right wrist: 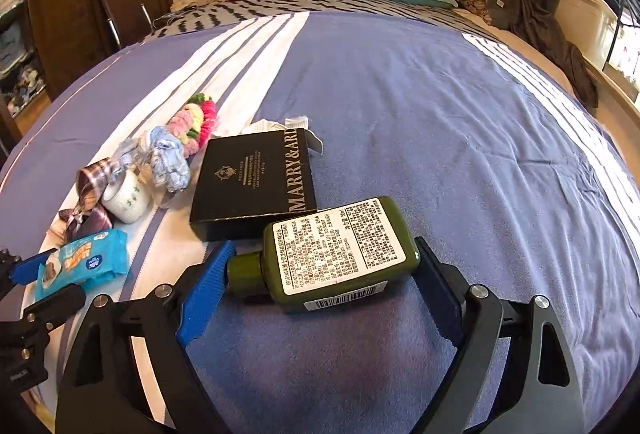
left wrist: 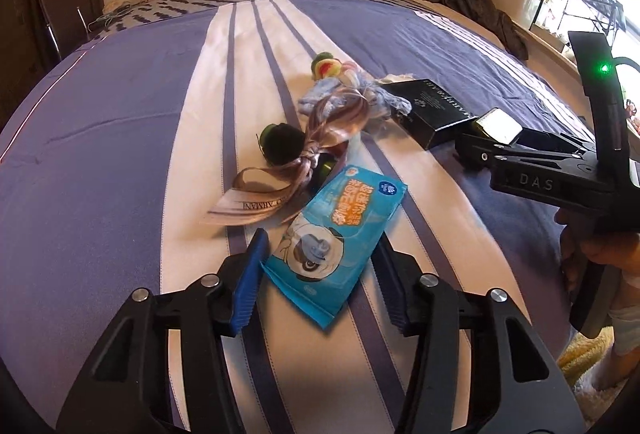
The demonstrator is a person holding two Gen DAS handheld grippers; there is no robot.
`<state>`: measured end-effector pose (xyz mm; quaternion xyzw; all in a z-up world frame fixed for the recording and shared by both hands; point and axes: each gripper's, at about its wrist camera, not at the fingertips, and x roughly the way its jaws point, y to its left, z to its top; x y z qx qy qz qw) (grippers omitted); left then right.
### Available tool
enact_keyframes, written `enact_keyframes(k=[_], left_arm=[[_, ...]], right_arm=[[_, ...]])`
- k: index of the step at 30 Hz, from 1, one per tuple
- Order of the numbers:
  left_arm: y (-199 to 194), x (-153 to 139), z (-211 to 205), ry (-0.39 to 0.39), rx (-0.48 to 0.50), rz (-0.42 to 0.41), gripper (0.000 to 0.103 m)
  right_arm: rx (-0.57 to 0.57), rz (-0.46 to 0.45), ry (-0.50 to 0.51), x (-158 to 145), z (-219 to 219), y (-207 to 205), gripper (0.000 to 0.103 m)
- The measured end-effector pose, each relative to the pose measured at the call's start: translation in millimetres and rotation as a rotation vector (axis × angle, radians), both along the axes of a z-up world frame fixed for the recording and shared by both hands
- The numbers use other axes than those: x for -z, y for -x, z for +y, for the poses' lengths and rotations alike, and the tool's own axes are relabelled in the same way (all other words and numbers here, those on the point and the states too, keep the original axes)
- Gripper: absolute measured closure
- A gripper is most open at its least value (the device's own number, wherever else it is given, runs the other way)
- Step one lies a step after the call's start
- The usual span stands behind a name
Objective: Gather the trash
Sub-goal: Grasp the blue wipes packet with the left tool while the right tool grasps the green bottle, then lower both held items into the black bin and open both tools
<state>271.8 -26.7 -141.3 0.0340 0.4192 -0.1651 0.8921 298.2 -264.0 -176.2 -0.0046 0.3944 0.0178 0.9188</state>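
Left hand-held gripper (left wrist: 322, 266): jaws part-way apart, straddling a blue wet-wipe packet (left wrist: 336, 246) on the bed (left wrist: 120, 153); whether the pads press on it cannot be told. The packet is flat, glossy, printed with orange lettering and a cartoon figure, and lies on the white stripe.

Right hand-held gripper (right wrist: 324, 274): jaws wide, bracketing a dark green bottle (right wrist: 340, 254) lying on its side, white label up, barcode near the base; the blue pad touches the cap end, while contact at the base end cannot be confirmed.

Just behind the bottle lies a black box (right wrist: 256, 181). A ribbon (left wrist: 280, 173), hair ties (right wrist: 196, 121) and a small white cup (right wrist: 126, 197) lie beside it.
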Motion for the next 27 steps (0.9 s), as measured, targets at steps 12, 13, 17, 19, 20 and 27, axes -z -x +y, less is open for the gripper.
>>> enact_keyframes(k=[12, 13, 17, 19, 20, 27], left_arm=[[55.4, -3.0, 6.7, 0.019, -0.006, 0.017, 0.061], [62.6, -3.3, 6.8, 0.021, -0.008, 0.018, 0.061], [89.2, -5.6, 7.6, 0.034, -0.016, 0.019, 0.061], [103.9, -6.9, 6.3, 0.033, -0.020, 0.015, 0.062], [112.0, -7.4, 5.8, 0.032, -0.020, 0.013, 0.062], [163.8, -13.9, 3.5, 0.043, -0.007, -0.009, 0.062]], right_arm=[[-0.047, -0.016, -0.026, -6.2, 3.2, 68.5, 0.015], [-0.047, -0.019, -0.026, -7.0, 3.3, 75.0, 0.015], [-0.048, -0.024, -0.044, -12.1, 1.2, 105.5, 0.015], [-0.056, -0.025, -0.050, -13.9, 1.9, 122.5, 0.015], [-0.061, -0.023, -0.053, -14.5, 2.6, 130.6, 0.015], [-0.086, -0.033, -0.075, -20.2, 6.9, 187.2, 0.015]])
